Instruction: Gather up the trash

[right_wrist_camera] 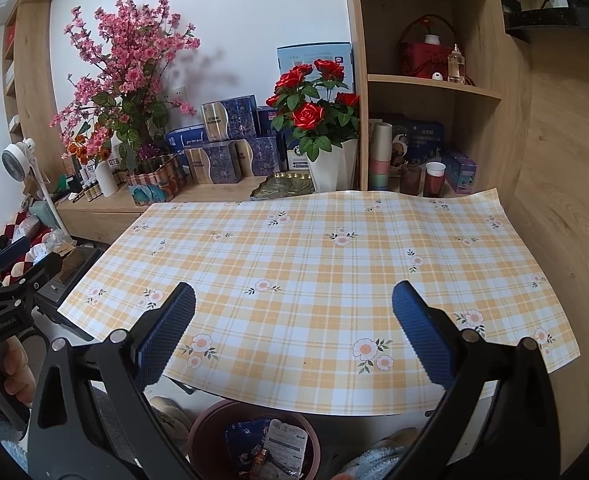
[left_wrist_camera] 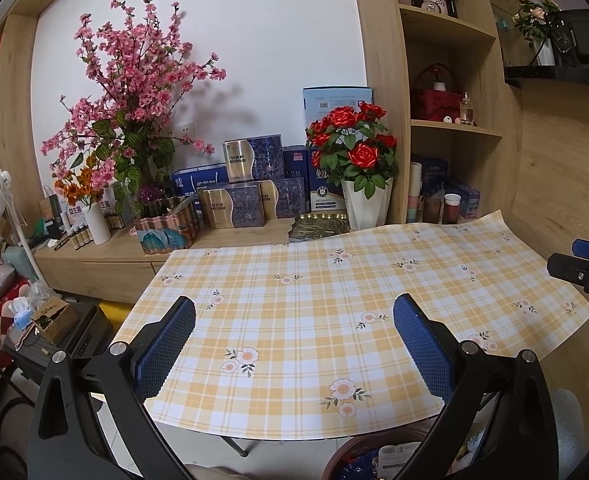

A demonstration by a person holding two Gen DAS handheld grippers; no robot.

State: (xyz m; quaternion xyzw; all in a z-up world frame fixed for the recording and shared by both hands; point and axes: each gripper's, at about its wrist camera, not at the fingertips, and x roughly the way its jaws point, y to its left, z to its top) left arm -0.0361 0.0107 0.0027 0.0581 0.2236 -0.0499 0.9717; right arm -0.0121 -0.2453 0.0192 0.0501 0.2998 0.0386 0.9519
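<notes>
Brown plastic, the bin (right_wrist_camera: pixel 254 440) sits on the floor just under the table's near edge, holding a blue wrapper (right_wrist_camera: pixel 246 434), a white printed packet (right_wrist_camera: pixel 284 442) and what may be a small bottle. I see my left gripper (left_wrist_camera: pixel 294 344) and right gripper (right_wrist_camera: pixel 294 340) both spread wide, gripping nothing. They hover over the near edge of the checked tablecloth (right_wrist_camera: pixel 314 260), which lies bare up to the shelf clutter.

Bin (right_wrist_camera: pixel 254 436) below table (right_wrist_camera: pixel 294 272) front edge, wrappers (right_wrist_camera: pixel 284 444) seemingly inside.
</notes>
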